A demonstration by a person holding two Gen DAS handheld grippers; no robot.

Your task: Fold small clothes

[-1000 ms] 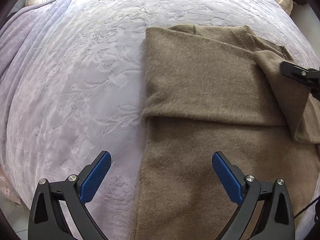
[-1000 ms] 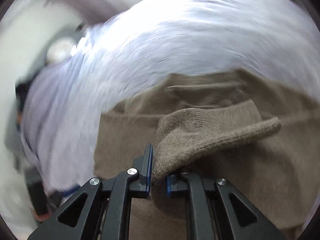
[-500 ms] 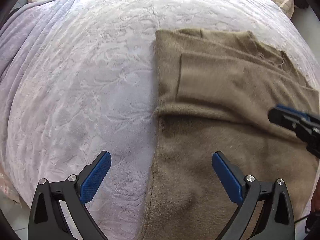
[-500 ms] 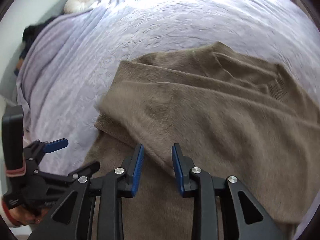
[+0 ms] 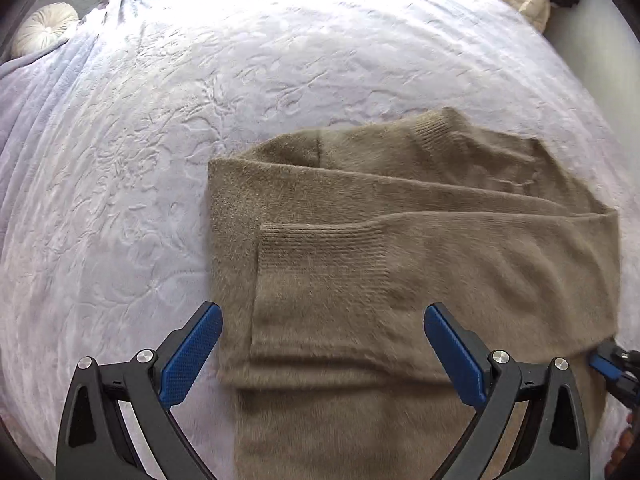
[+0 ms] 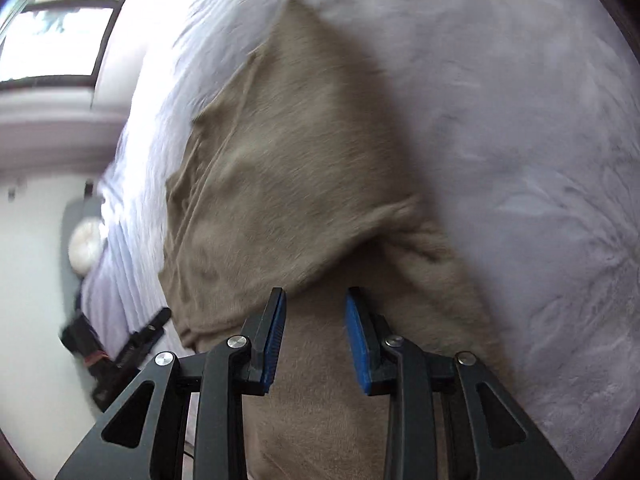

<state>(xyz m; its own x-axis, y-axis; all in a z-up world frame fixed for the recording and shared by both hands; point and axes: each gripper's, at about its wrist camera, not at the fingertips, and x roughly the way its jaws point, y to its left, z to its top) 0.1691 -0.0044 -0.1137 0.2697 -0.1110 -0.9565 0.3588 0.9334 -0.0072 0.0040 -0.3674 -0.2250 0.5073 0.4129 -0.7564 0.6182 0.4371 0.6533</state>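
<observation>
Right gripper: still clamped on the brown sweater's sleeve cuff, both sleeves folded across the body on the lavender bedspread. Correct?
Not quite. The right gripper is not clamped: the right wrist view shows its jaws apart, having just been opening, with nothing pinched between them. The rest holds: the left wrist view shows the sleeve cuff lying released across the brown sweater, sleeves folded over the body, on the lavender bedspread.
</observation>
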